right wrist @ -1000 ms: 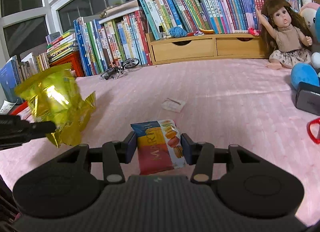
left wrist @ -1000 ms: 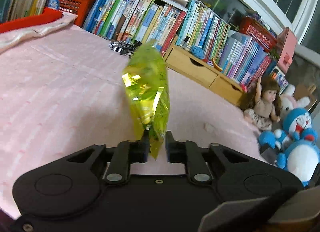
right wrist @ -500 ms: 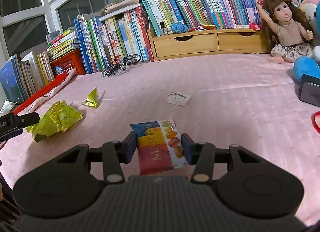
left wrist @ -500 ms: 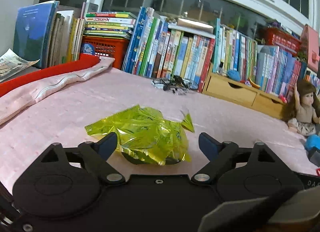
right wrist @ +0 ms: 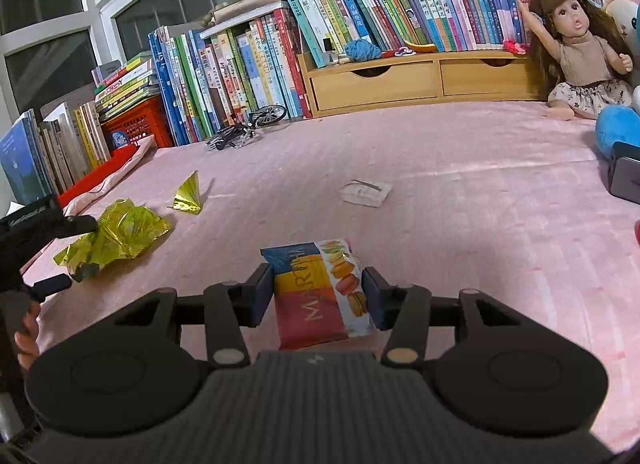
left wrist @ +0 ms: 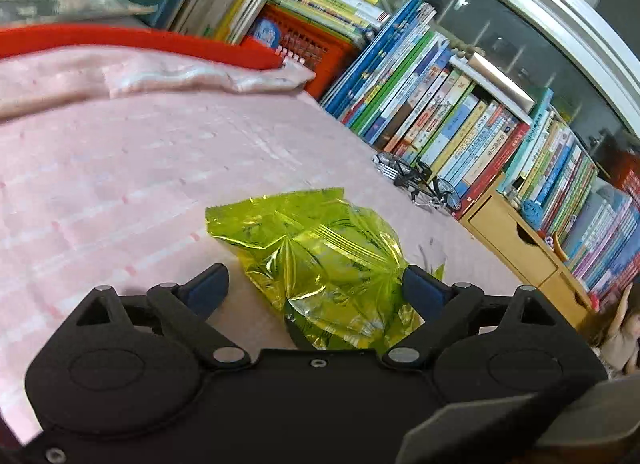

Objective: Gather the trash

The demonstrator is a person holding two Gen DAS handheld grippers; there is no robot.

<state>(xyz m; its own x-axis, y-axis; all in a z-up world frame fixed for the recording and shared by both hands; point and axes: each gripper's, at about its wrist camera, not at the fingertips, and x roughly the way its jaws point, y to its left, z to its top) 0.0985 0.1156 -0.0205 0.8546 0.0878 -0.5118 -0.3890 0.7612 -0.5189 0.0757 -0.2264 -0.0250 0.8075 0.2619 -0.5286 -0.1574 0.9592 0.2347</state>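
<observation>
Left fingers [left wrist: 312, 284] spread around the loose yellow wrapper [left wrist: 320, 260]; right fingers [right wrist: 318, 296] pinched the packet [right wrist: 320, 300], which risked slipping.

Black left gripper [left wrist: 316, 288], blue pads, silver pivot screws, ribbed grey right gripper [right wrist: 319, 296]

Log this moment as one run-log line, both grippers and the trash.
left gripper: open, green wrapper lying between | right gripper: shut on macaron packet | white scrap: uncollected
</observation>
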